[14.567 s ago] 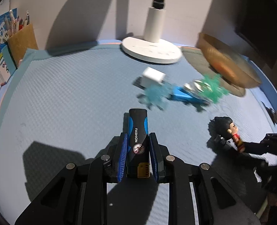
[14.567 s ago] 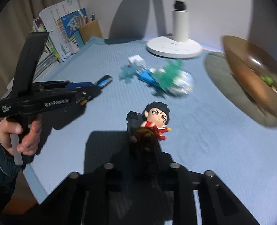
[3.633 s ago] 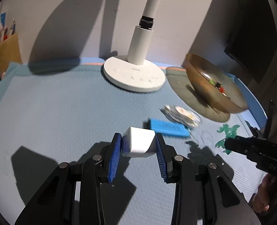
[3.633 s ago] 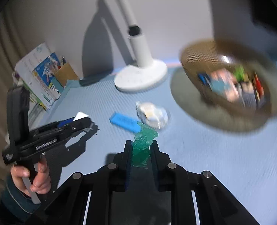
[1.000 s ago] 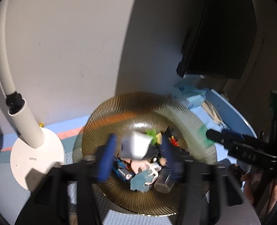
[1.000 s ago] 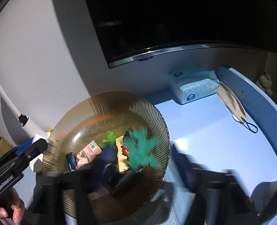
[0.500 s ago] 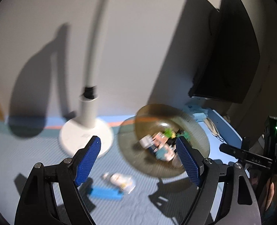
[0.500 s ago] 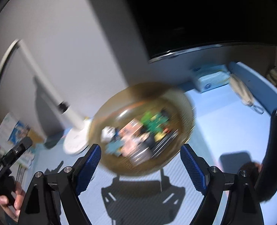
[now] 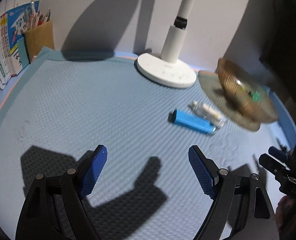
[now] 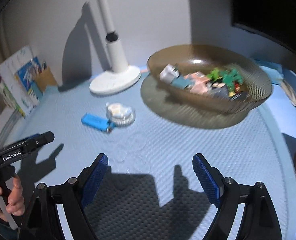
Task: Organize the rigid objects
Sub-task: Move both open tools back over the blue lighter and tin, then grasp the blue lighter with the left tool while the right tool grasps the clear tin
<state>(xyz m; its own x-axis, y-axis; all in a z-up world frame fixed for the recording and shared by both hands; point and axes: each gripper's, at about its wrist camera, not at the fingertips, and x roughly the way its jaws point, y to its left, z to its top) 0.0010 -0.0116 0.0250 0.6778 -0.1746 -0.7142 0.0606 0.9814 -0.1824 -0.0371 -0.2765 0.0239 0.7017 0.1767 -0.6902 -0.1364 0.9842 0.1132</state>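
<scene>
Two objects lie loose on the blue textured mat (image 9: 88, 104): a blue lighter (image 9: 192, 122) and, touching its far end, a clear plastic packet (image 10: 120, 111). Both my left tongs (image 9: 148, 170) and my right tongs (image 10: 150, 173) stand wide apart with nothing between the pads, only bare mat and their own shadows. In the left wrist view the whole left half of the mat is open, bounded at upper left by books (image 9: 1, 46) and a cardboard pen holder (image 9: 38, 38), and at upper centre by the white lamp base (image 9: 166, 74). The brown ribbed bowl (image 9: 240, 92) there shows mostly its outer wall. Only the right wrist view looks into the bowl (image 10: 254, 74) at the heaped toys (image 10: 204, 80), and shows a hand (image 10: 5, 198) gripping the left tongs' handle at lower left.
</scene>
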